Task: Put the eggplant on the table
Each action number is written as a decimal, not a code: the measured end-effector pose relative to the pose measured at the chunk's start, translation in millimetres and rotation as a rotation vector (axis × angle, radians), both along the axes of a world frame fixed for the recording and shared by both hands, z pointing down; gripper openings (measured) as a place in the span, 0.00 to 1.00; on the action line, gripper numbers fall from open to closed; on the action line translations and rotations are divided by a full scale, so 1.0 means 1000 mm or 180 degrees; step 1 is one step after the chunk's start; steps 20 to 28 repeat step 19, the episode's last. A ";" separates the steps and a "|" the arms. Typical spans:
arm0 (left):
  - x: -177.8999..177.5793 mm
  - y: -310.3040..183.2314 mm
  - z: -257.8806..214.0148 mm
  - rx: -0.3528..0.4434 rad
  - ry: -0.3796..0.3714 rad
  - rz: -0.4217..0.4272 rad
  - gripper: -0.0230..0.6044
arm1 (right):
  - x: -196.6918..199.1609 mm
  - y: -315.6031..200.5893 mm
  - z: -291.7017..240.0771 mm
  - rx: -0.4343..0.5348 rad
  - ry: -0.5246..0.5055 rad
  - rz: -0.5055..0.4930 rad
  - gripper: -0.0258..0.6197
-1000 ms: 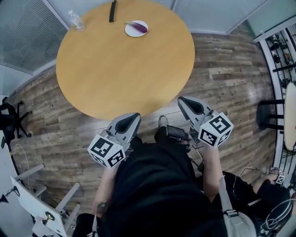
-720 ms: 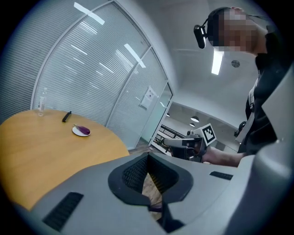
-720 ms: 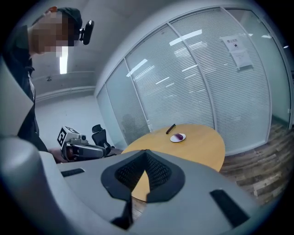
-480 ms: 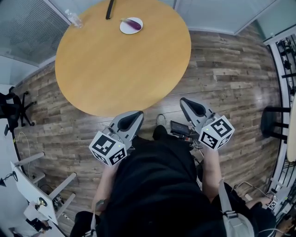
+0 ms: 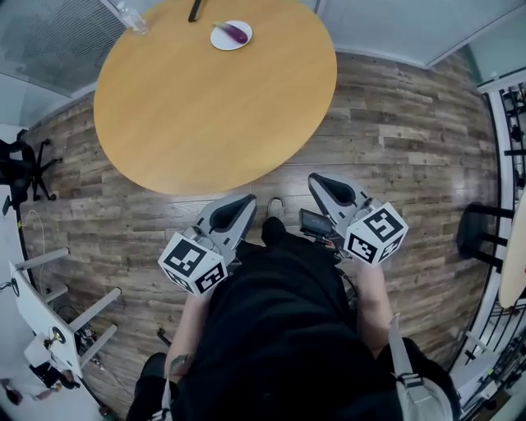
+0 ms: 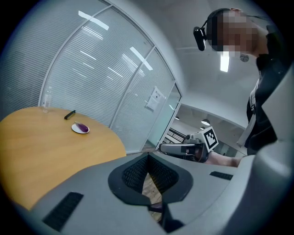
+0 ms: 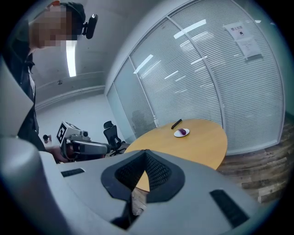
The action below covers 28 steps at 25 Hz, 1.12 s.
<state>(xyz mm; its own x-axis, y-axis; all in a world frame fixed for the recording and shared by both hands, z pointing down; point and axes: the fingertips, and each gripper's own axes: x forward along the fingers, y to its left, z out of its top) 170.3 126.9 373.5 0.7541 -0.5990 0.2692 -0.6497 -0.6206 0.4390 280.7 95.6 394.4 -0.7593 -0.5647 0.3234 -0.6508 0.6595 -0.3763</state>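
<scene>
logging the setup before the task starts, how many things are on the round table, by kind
eggplant: 1
white plate: 1
clear bottle: 1
black bar-shaped thing: 1
total: 4

Purple eggplant (image 5: 237,32) on white plate (image 5: 220,39), top of frame. Plain tan counter (image 5: 214,107). Grey-brown plank-pattern floor (image 5: 411,123). Grey left claw (image 5: 243,201) and right claw (image 5: 316,178), black ribbed pads. White marker cubes (image 5: 191,265), black squares. Black clothing (image 5: 279,329) lower centre.
</scene>
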 end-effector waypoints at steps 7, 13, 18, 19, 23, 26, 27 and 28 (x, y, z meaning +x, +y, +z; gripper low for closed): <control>0.003 0.005 0.006 -0.0056 -0.0039 -0.0098 0.05 | 0.009 -0.005 0.001 -0.0065 -0.0121 -0.0039 0.07; 0.007 0.004 0.007 -0.0083 -0.0082 -0.0116 0.05 | 0.022 -0.014 0.008 -0.0074 -0.0015 0.0002 0.07; 0.005 -0.001 0.006 -0.0098 -0.0076 -0.0119 0.05 | 0.017 -0.021 0.006 -0.0070 0.0019 -0.0010 0.07; 0.005 -0.002 0.005 -0.0095 -0.0076 -0.0117 0.05 | 0.015 -0.022 0.005 -0.0059 0.0025 -0.0020 0.07; 0.005 -0.002 0.005 -0.0095 -0.0076 -0.0117 0.05 | 0.015 -0.022 0.005 -0.0059 0.0025 -0.0020 0.07; 0.005 -0.002 0.005 -0.0095 -0.0076 -0.0117 0.05 | 0.015 -0.022 0.005 -0.0059 0.0025 -0.0020 0.07; 0.005 -0.002 0.005 -0.0095 -0.0076 -0.0117 0.05 | 0.015 -0.022 0.005 -0.0059 0.0025 -0.0020 0.07; 0.005 -0.002 0.005 -0.0095 -0.0076 -0.0117 0.05 | 0.015 -0.022 0.005 -0.0059 0.0025 -0.0020 0.07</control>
